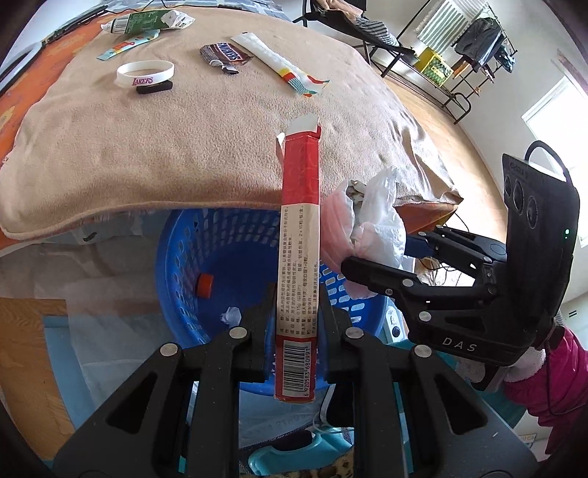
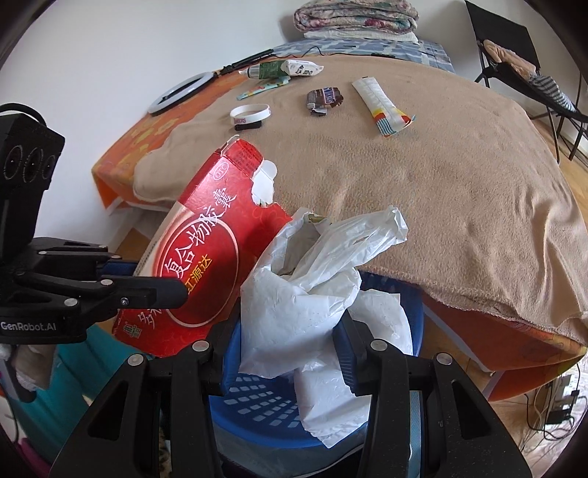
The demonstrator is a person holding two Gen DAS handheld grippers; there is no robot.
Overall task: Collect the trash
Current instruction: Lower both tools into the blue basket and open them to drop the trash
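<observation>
The left gripper sits above the blue basket, its fingers clamped on the narrow edges of a flattened red box that stands upright between them, torn flap up at 12 o'clock. The right gripper reaches in beside it, fingers pressed onto a crumpled white plastic bag that bulges up and spills down over the basket's rim.

From the left wrist view, the right gripper enters from 3 o'clock, roughly level, the bag bunched at its tips just beside the box. This view alone looks into the basket, where a small orange cap and a scrap of white paper lie on the bottom.

From the right wrist view, the left gripper comes in from 9 o'clock, and the box shows its broad red face with Chinese lettering, tilted and touching the bag.

Behind the basket, the bed's tan blanket carries more litter toward 12 o'clock: a Snickers wrapper, a long white wrapper, a green-and-white carton, a thin colourful strip and a white Lakers wristband. Only the right wrist view shows the ring light and folded bedding.
</observation>
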